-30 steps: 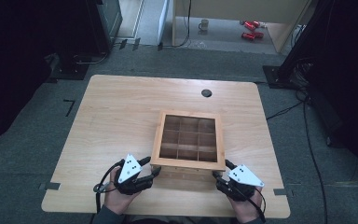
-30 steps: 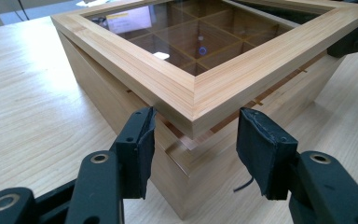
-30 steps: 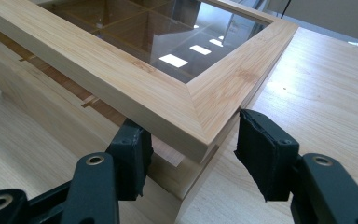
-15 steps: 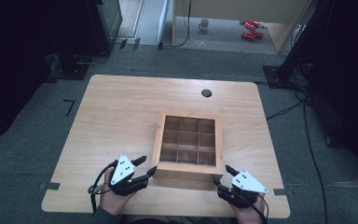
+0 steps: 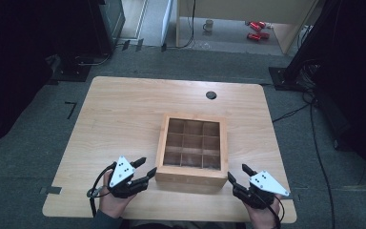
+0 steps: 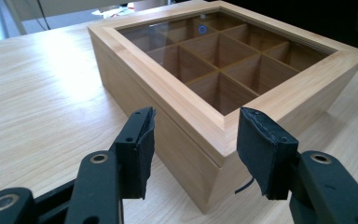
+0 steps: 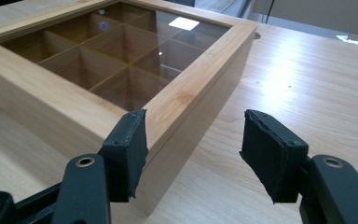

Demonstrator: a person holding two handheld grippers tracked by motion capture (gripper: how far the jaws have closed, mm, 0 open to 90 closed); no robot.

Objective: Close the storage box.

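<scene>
Box (image 5: 192, 148) wooden, glass lid, nine compartments | left tool (image 5: 143, 169) apart | right tool (image 5: 239, 174) apart, just opening, nothing between

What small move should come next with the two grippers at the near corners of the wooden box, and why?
Probably ease both forward to take the lid's front edge. The left gripper and right gripper stand open at the near corners of the closed, glass-topped wooden box. The right jaws have just been opening, with nothing pressed between them.

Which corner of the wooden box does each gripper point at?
The left gripper faces the wooden box's near left corner, the right gripper its near right corner. The two far corners have nothing near them.
</scene>
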